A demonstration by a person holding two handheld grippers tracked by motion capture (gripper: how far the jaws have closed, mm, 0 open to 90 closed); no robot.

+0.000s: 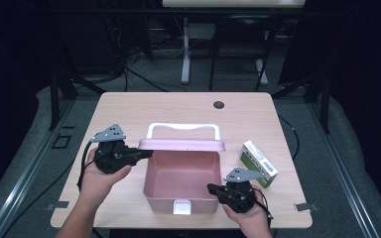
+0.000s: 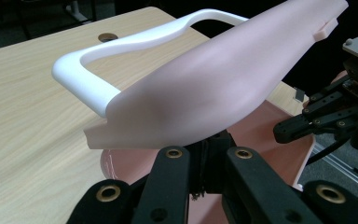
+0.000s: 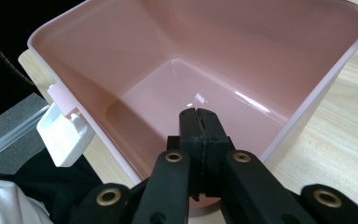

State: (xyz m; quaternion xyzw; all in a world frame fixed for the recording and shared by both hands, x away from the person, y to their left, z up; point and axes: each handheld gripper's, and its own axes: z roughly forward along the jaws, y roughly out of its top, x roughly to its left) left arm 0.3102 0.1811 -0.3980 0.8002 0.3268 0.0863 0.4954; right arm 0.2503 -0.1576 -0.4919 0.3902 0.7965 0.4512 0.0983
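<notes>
A: Where's the pink box?

B: Near the front middle of the desk, lid up, white handle on its far side. A green carton lies just right of it.

A: And the grippers?

B: The left hand-held gripper, jaws together, is at the lid's left edge; whether it pinches the lid I cannot tell. The right hand-held gripper, also closed on nothing, hangs over the right wall.

A: Handling?

B: Probably light, stiff, smooth plastic, so slippery. I'd take the handle or a rim.

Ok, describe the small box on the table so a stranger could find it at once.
Start at the pink bin in the middle of the wooden table. Just to its right, beyond the right gripper, lies a carton. It is the one green-and-white thing there.
</notes>
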